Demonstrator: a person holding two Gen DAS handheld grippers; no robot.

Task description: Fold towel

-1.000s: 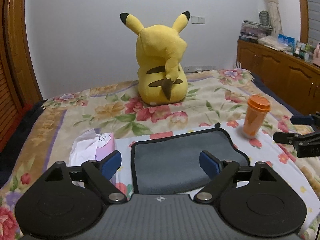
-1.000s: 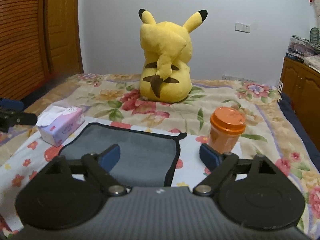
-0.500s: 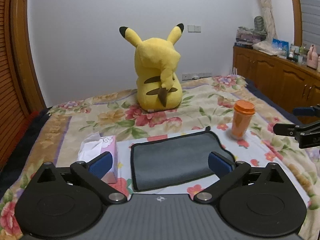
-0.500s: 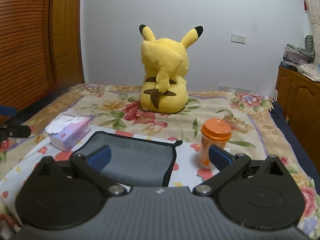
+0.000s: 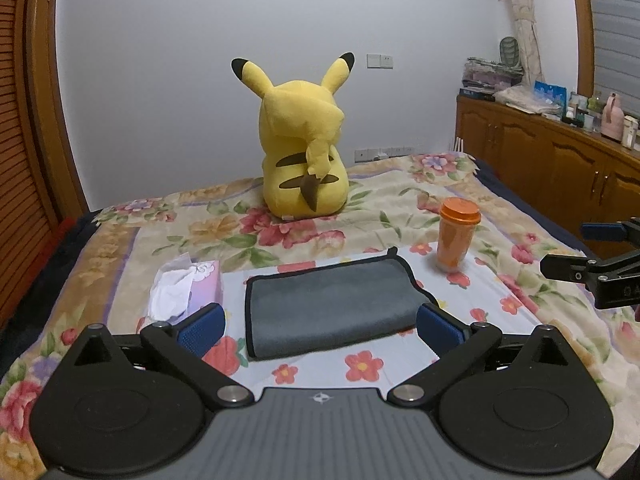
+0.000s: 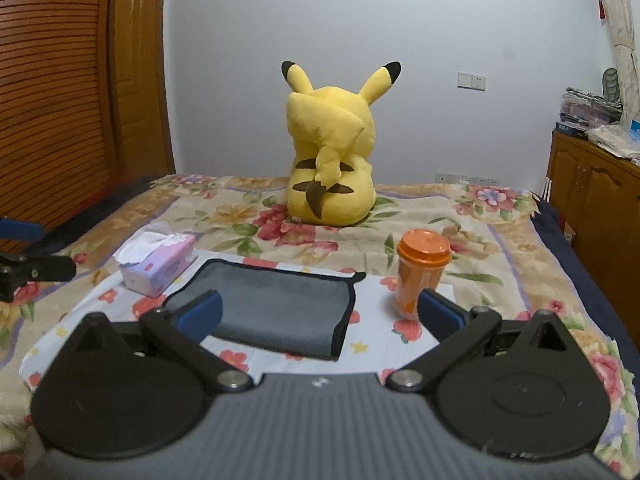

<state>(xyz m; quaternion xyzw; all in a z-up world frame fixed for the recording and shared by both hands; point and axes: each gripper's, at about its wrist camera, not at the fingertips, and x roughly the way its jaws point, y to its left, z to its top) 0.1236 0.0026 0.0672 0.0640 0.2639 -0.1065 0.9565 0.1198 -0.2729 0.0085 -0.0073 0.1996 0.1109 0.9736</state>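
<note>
A grey towel with black trim (image 5: pixel 332 304) lies folded flat on the floral bed sheet, also in the right wrist view (image 6: pixel 276 312). My left gripper (image 5: pixel 320 328) is open and empty, held above the bed in front of the towel's near edge. My right gripper (image 6: pixel 318 314) is open and empty, held back from the towel's near right part. The right gripper shows at the right edge of the left wrist view (image 5: pixel 592 252); the left gripper shows at the left edge of the right wrist view (image 6: pixel 28 252).
An orange lidded cup (image 5: pixel 456 240) stands right of the towel. A tissue box (image 5: pixel 188 292) lies left of it. A yellow plush toy (image 5: pixel 304 160) sits behind. A wooden cabinet (image 5: pixel 560 160) is on the right, a wooden wardrobe (image 6: pixel 60 80) on the left.
Both grippers have pulled back and up from the towel, so more of the bed shows. The towel stays folded and has not moved. Both stay open.
</note>
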